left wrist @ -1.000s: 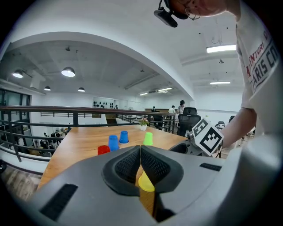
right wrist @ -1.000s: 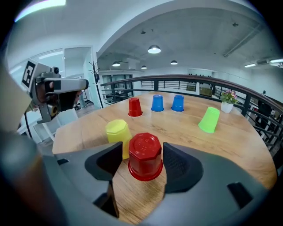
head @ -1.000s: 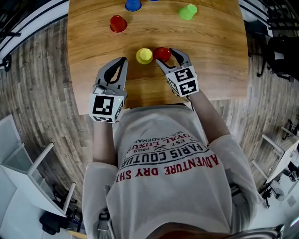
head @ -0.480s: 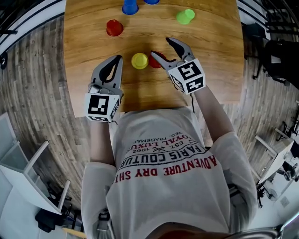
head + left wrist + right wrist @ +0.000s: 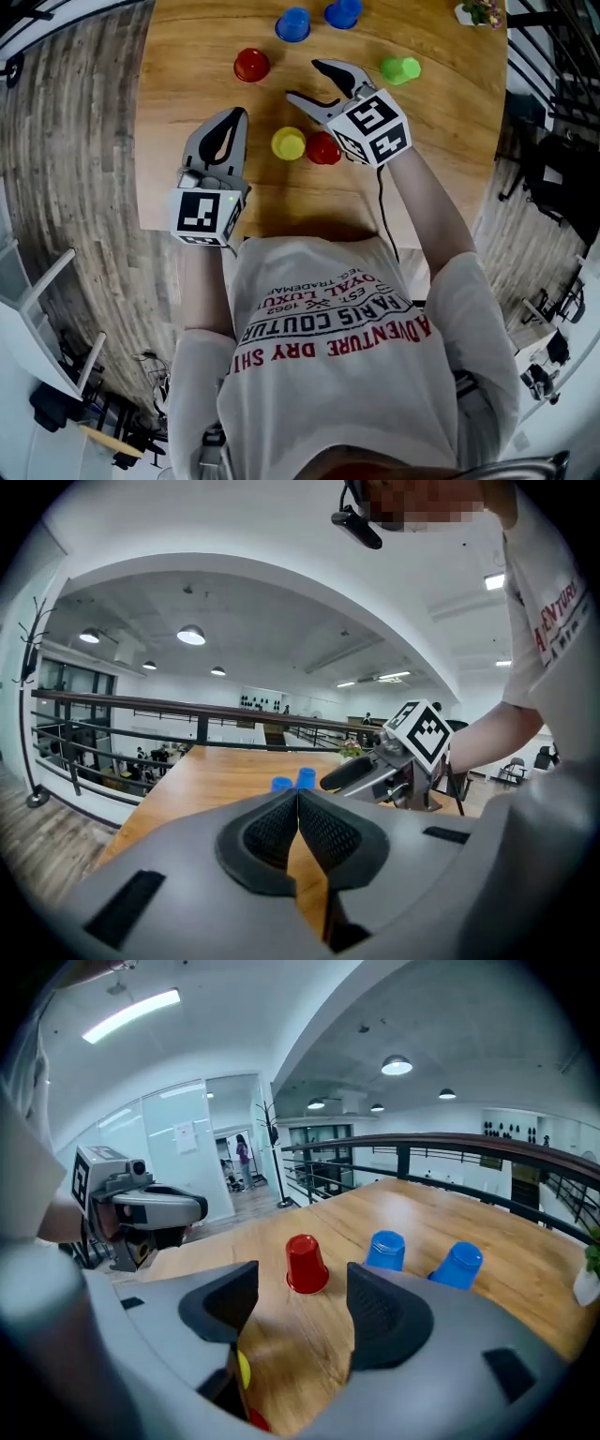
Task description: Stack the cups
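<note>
right tongs [image 5: 302, 81], jaws just opening and empty, beside tapered red cup [image 5: 323, 148]; left tongs [image 5: 239, 114] clenched empty.

Office mezzanine: balcony railing [image 5: 403, 1162], glass partitions [image 5: 155, 1147], ceiling lamps [image 5: 397, 1065].

On my table [image 5: 178, 103] right now: yellow cup [image 5: 288, 143] and near red cup [image 5: 323, 148] side by side, just right of my left tool [image 5: 241, 113]; far red cup [image 5: 251, 65] ahead of it; blue cups [image 5: 292, 24] beyond; green cup [image 5: 401, 69] far right.

Bright, even light from ceiling lamps [image 5: 397, 1065]; sharp focus, edges strongly curved.
</note>
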The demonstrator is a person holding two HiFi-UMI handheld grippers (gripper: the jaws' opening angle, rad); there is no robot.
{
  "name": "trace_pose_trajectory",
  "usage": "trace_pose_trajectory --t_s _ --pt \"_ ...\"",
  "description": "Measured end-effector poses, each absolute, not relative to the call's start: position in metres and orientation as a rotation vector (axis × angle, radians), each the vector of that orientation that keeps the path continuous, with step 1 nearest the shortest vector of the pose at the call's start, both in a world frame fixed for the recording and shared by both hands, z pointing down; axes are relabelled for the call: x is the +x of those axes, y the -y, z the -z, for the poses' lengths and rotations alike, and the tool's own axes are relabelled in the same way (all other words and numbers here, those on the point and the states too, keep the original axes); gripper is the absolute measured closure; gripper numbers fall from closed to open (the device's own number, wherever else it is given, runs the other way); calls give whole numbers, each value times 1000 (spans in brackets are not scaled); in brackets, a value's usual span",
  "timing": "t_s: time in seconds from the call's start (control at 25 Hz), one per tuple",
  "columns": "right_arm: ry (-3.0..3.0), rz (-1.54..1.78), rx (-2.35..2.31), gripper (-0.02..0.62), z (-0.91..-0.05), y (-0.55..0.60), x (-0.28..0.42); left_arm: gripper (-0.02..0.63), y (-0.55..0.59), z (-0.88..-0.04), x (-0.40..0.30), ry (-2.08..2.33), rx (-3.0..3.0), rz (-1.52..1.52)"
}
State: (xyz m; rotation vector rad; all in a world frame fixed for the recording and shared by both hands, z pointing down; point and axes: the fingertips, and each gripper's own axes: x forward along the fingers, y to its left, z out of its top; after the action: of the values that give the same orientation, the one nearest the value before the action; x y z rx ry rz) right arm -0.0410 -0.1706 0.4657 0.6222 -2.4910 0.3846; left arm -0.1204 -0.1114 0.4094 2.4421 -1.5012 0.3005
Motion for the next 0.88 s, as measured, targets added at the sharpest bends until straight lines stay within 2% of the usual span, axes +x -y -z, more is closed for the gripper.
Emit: trace_pose_trajectory --t_s 0.36,0.72,0.76,0.8,0.88 --pt "2520 -381 413 302 -499 199 -110 589 129 -429 -146 1578 2368 -318" --pt "2490 -339 403 302 -524 212 -139 589 127 -443 -163 1607 2308 -341" --pt "2479 -332 411 309 -525 212 -140 589 127 -442 -165 1607 2308 -344" --pt "2472 -327 421 347 -525 213 -141 589 127 -442 -165 1605 2311 -347" --pt "2469 -335 435 351 -523 212 -140 589 127 -439 -166 1600 2320 -349"
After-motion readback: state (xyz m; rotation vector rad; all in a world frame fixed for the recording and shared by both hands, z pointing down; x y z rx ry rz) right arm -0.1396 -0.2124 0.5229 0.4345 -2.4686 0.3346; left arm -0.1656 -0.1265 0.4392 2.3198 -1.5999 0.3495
